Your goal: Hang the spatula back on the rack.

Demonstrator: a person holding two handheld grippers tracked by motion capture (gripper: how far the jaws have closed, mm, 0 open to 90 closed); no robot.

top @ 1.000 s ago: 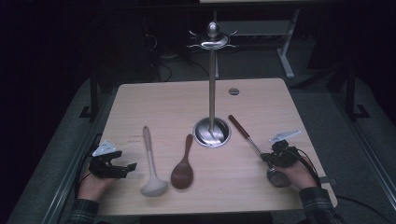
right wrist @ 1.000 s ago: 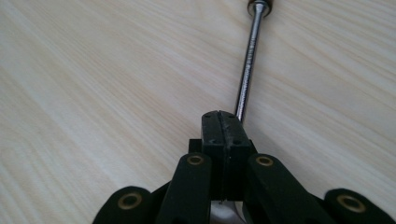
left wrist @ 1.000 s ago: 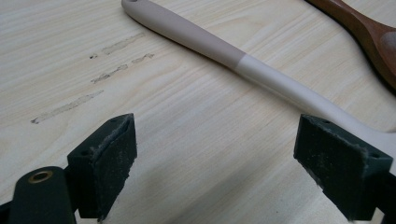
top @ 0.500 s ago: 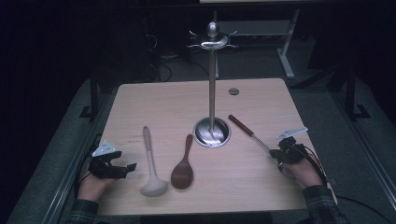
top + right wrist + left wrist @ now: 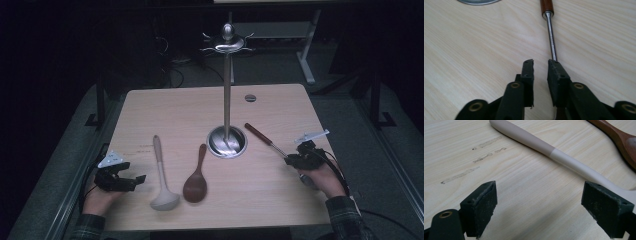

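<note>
A tall metal utensil stand [image 5: 227, 90] rises from its round base [image 5: 227, 141] at the table's middle. Left of it lie a white ladle [image 5: 159, 165] and a dark wooden spoon [image 5: 196, 180]. A metal utensil with a brown handle [image 5: 260, 135] lies to the stand's right. My right gripper [image 5: 289, 160] sits low over its shaft end. Its jaws have just been opening; the narrow gap in my right gripper [image 5: 541, 67] is empty, and the shaft [image 5: 551, 37] runs under the right jaw. My left gripper [image 5: 541, 207] stands wide open and empty beside the ladle handle [image 5: 544, 145].
A small round grey disc [image 5: 250, 98] sits in the wooden table [image 5: 170, 110] near its far edge. Dark floor, cables and a frame's legs lie beyond the table. The wooden spoon [image 5: 621, 137] shows at the upper right of the left gripper view.
My right hand has shifted a little toward the table's right edge, staying over the brown-handled utensil's end. The left hand and the other utensils have not moved.
</note>
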